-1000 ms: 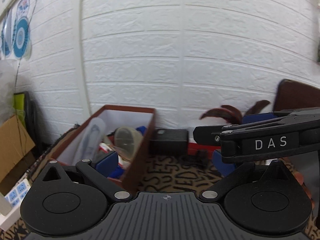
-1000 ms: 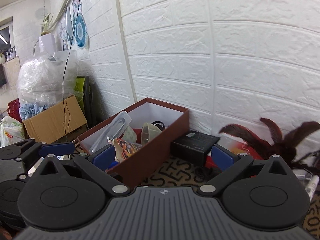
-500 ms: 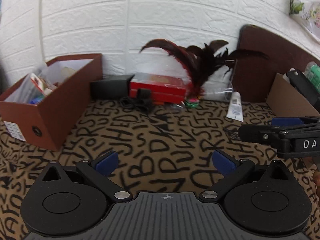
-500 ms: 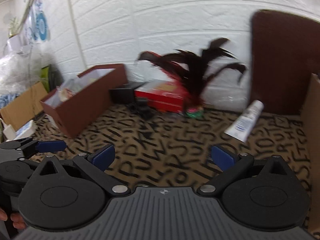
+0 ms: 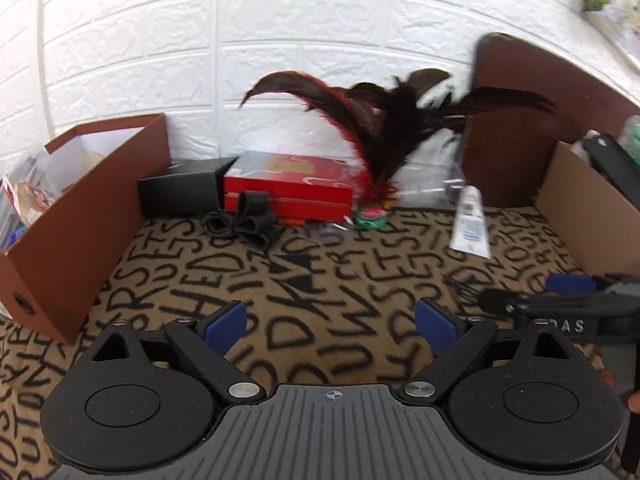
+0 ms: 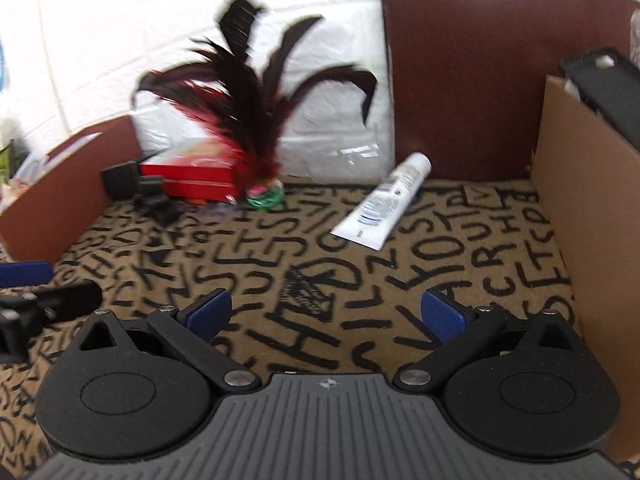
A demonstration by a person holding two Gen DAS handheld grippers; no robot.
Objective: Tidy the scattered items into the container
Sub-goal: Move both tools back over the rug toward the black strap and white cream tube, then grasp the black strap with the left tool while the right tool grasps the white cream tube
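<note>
At the left edge of the letter-printed cloth [image 5: 320,280], the open brown cardboard box [image 5: 80,216] already holds several items. Still out: a white squeeze tube [image 6: 384,204] near the back right, a black strap bundle [image 5: 244,226] and a red-black feather shuttlecock [image 5: 372,168] at the back. The left hand-held gripper [image 5: 330,320] is closing on nothing; the right hand-held gripper [image 6: 326,310] gapes, empty.

your right gripper [image 6: 326,314] hung open over the lettered cloth [image 6: 440,248], nothing between its blue pads [image 6: 210,312]. a white tube [image 6: 384,202] lay ahead, near the feathers [image 6: 256,96]; the brown box [image 6: 60,200] sat far left.
</note>
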